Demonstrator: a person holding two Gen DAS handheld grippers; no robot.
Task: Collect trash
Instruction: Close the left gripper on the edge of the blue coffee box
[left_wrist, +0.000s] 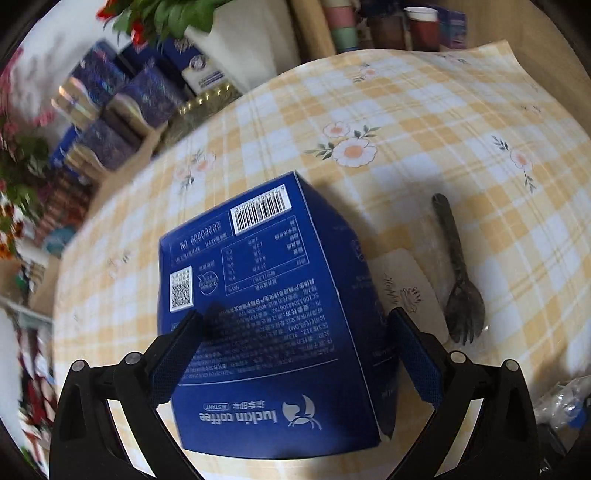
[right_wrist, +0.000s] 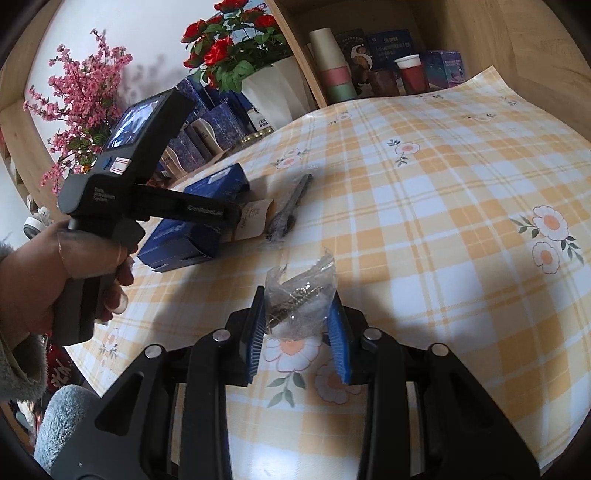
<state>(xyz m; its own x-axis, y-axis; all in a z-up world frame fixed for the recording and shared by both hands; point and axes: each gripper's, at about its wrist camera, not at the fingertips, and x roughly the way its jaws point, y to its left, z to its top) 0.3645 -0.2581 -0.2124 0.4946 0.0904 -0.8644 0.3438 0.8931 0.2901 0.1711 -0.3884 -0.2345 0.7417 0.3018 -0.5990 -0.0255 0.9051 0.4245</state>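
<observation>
Left gripper (left_wrist: 295, 354) spread wide around blue box (left_wrist: 266, 314); right gripper (right_wrist: 298, 328) pinching crumpled plastic wrapper (right_wrist: 303, 295).

Coffee box (left_wrist: 266, 314): printed cardboard, smooth with a slight sheen.
Wrapper (right_wrist: 301, 299): thin clear plastic film, crinkled and glossy.
Fork (left_wrist: 460, 280): dark plastic, matt, sealed in a clear film sleeve.
Card (left_wrist: 410, 291): pale paper, matt.
Worktop cover (left_wrist: 424, 110): checked sheet, smooth, faintly shiny, like vinyl.
Fingers (right_wrist: 338, 328): blue ribbed rubbery pads on matt black plastic.
Shelving (right_wrist: 498, 40): light wood grain, matt.
</observation>
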